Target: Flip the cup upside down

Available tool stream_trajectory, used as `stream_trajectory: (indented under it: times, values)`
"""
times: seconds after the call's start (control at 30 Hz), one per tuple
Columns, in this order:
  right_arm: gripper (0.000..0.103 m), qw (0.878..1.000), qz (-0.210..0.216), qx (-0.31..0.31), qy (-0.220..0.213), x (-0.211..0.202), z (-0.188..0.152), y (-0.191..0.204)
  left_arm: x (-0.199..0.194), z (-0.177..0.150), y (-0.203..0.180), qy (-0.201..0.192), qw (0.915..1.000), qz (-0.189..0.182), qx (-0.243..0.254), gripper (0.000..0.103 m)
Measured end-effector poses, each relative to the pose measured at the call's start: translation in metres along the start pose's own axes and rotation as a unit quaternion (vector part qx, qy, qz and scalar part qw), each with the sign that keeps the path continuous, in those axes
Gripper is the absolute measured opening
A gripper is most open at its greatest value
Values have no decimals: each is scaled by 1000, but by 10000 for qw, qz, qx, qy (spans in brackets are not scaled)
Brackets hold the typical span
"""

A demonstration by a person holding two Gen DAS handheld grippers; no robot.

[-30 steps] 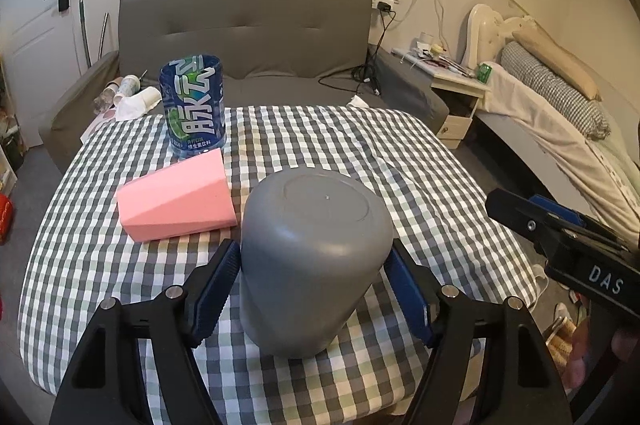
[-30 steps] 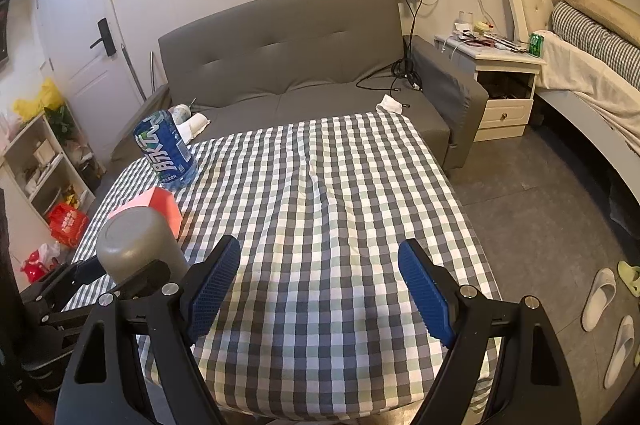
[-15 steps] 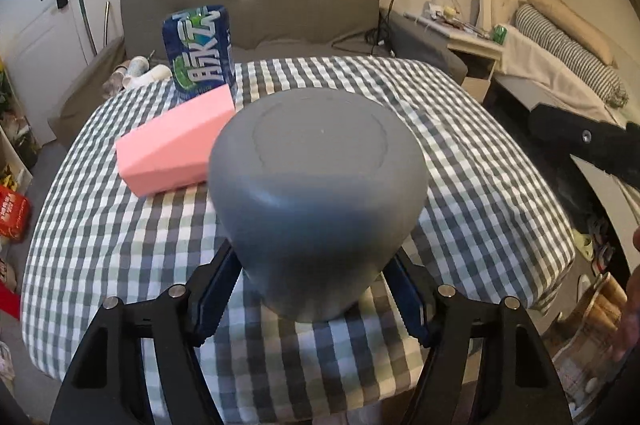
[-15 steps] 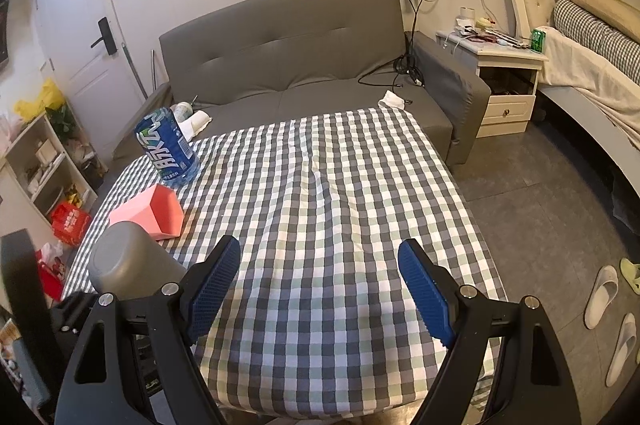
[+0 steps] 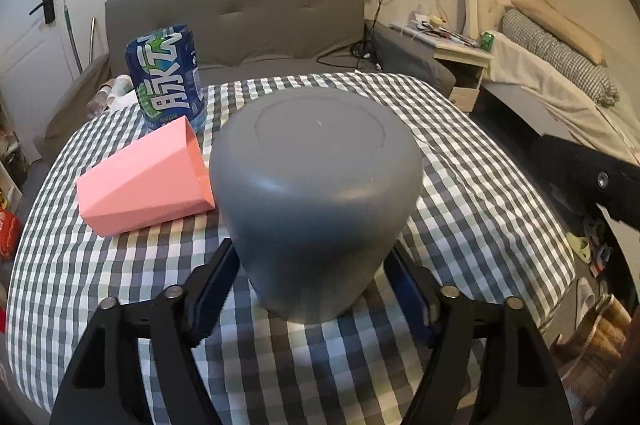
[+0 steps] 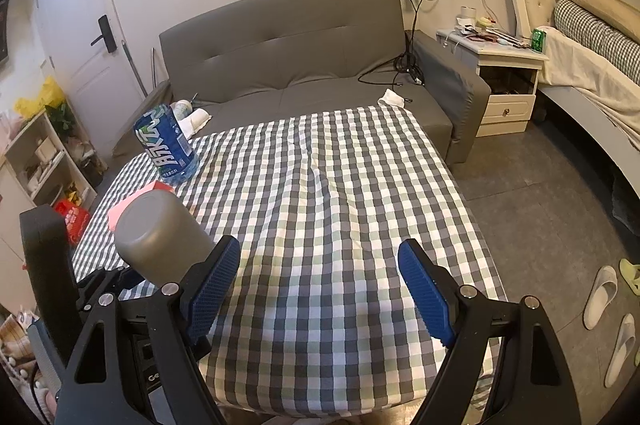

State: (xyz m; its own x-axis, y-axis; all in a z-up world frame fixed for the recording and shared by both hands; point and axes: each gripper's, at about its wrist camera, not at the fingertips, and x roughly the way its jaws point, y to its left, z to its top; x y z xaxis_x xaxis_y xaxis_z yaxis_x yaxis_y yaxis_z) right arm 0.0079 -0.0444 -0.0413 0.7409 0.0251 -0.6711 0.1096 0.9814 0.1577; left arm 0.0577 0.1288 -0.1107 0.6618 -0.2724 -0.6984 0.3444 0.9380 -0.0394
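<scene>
I have the grey cup (image 5: 316, 201) clamped between the blue pads of my left gripper (image 5: 316, 289), and it fills the centre of the left wrist view with its flat base turned toward the lens and its mouth hidden on the near side, toward the gripper. In the right wrist view the same cup shows at lower left, lifted off the checked tablecloth (image 6: 340, 185) and tipped, base pointing up and away. My right gripper (image 6: 320, 289) sits at the bottom of its own frame with fingers spread wide and nothing between them, over bare cloth. I judge I am midway through the turn: the cup is picked up and partly rotated, not yet set down. Next I would finish the wrist roll until the base faces straight up, then lower the rim flat onto open cloth in the lower middle of the frame. I should stay clear of the pink box (image 5: 144, 181) lying at centre left and the blue bottle (image 5: 168, 77) behind it.
</scene>
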Motion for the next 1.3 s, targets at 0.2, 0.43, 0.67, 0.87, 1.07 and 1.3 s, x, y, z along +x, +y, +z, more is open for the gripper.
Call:
stream_trajectory:
  times: [0.2, 0.43, 0.67, 0.87, 1.07, 1.3]
  values:
    - [82, 10000, 1, -17, -9, -3, -2, 0, -23, -14, 0, 39, 9996, 221, 181, 94]
    - [82, 9994, 52, -210, -272, -20, -8, 15, -72, -10, 22, -387, 9985, 335, -194, 97]
    - [82, 9974, 155, -512, -475, -40, -20, 37, -107, -1, 55, -848, 9915, 666, -726, 101]
    - [96, 9955, 163, -636, -683, -50, -27, 47, -126, -3, 72, -1090, 9861, 844, -928, 103]
    - [103, 9958, 131, -628, -657, -47, -27, 49, -129, -7, 79, -1185, 9844, 891, -950, 103]
    - [103, 9957, 124, -669, -628, -44, -25, 46, -124, -6, 71, -1146, 9860, 846, -867, 103]
